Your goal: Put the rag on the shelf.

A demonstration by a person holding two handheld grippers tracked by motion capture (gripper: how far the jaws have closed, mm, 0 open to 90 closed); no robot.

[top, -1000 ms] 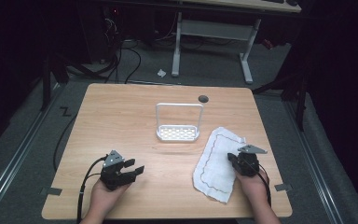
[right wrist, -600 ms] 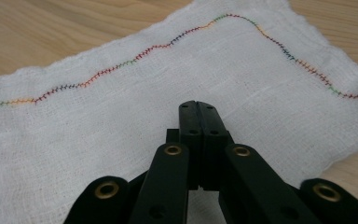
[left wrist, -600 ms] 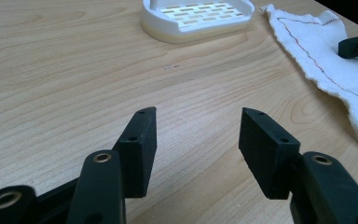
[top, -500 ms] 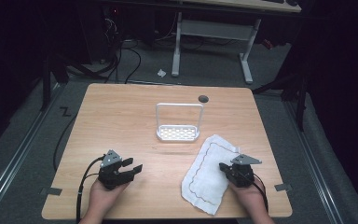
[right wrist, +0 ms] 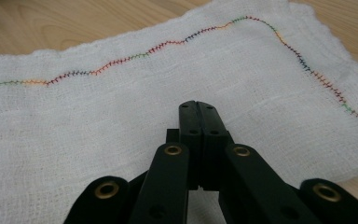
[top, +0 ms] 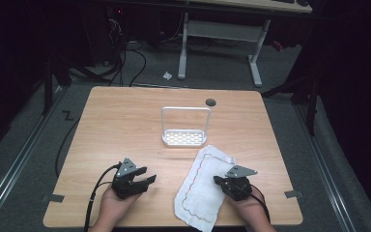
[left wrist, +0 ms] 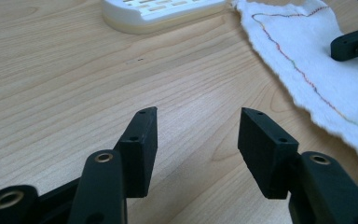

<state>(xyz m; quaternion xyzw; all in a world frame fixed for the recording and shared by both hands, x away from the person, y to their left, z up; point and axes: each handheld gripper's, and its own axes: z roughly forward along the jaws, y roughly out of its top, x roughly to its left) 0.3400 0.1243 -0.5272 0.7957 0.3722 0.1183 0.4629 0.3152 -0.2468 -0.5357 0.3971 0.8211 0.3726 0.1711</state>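
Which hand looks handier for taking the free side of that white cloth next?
Probably the left. The left gripper is open over bare table beside the cloth, while the right gripper sits shut over the cloth.

Rack [top: 184, 137] mid-table [top: 125, 121]; cloth [top: 200, 188] before it, rightward.

The wooden table [top: 125, 121] sits lit in an otherwise dark room, on grey carpet [top: 24, 159]. Beyond its far edge stands a desk with white legs [top: 183, 43]. Black cables [top: 121, 63] tangle on the floor off the table's far left corner.
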